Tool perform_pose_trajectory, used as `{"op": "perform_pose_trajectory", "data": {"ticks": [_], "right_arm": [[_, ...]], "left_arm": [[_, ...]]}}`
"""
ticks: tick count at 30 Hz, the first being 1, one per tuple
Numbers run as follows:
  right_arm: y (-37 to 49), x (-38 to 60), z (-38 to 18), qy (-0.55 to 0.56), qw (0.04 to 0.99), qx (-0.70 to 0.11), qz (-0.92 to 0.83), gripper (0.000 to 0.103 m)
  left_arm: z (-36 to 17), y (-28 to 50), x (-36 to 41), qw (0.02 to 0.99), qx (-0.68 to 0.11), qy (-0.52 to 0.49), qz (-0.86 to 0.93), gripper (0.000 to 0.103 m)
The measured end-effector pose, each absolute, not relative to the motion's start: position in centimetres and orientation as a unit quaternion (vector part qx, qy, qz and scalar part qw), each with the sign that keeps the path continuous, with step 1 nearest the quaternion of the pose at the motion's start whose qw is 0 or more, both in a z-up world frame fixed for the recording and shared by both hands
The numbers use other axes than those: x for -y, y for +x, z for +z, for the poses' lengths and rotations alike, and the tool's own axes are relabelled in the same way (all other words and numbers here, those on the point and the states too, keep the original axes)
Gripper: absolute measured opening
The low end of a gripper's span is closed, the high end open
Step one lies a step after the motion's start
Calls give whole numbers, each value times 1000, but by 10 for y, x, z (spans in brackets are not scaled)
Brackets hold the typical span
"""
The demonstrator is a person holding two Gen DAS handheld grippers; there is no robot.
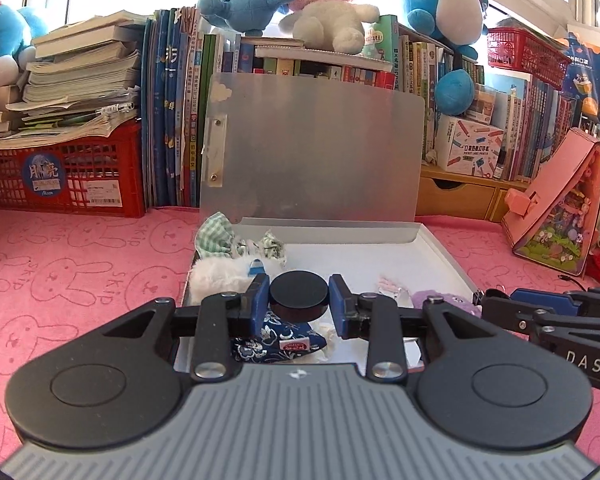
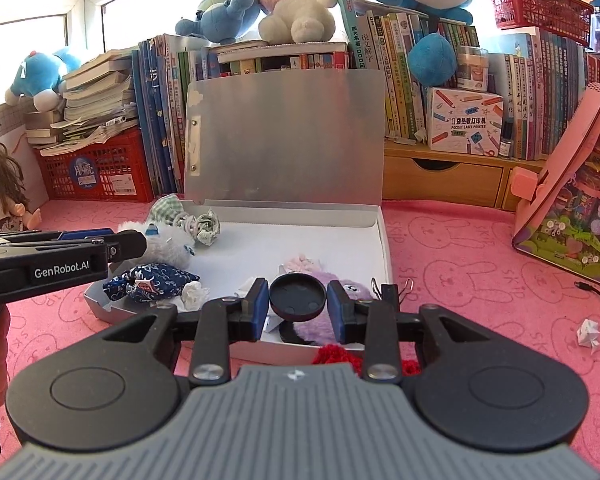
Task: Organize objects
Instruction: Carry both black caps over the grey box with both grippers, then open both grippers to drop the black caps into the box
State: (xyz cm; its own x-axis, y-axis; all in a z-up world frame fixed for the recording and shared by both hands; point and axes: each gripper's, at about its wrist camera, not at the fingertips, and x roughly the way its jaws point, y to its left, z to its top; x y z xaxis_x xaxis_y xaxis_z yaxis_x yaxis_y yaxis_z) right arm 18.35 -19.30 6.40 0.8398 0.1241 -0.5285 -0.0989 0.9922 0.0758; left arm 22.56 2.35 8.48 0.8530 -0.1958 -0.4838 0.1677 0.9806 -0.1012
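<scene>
Black round lid (image 1: 299,290): clamped between the blue pads of the left gripper (image 1: 299,300), flat top facing up, held above the near end of the open box.
Black round base (image 2: 297,293): clamped in the right gripper (image 2: 297,300), its hollow underside with small feet turned toward the camera, held over the near right part of the box.
Left gripper: grasping the lid, both pads pressed against its rim; in the right wrist view it comes in from the left edge (image 2: 112,246).
Right gripper: grasping the base, pads tight on both sides; in the left wrist view it shows at the right edge (image 1: 500,304).
Open box (image 2: 384,240): white tray straight ahead of and below both grippers, its grey lid standing upright at the far side.
Blue floral pouch (image 1: 276,340): in the box, directly under the left gripper's fingers.
White fluffy toy (image 1: 216,276): in the box, ahead-left of the left gripper.
Purple fuzzy toy (image 2: 324,320): in the box, just below the right gripper's fingers.
Pink mat (image 1: 80,272): under the box, spreading to both sides.
Bookshelf (image 2: 420,80): well beyond the box, with plush toys on top.
</scene>
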Motion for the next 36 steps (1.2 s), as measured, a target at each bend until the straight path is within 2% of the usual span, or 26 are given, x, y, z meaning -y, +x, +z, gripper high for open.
{"op": "perform_pose_trajectory", "data": {"ticks": [10, 28, 36], "right_arm": [[245, 211, 78, 74, 947, -309, 48, 38], [304, 223, 45, 89, 932, -350, 19, 38], [324, 225, 29, 84, 926, -368, 17, 39]], "left_arm": [[89, 282, -36, 961, -263, -47, -74, 37], [60, 325, -13, 959, -258, -35, -113, 37], [43, 352, 1, 951, -289, -23, -112, 37]]}}
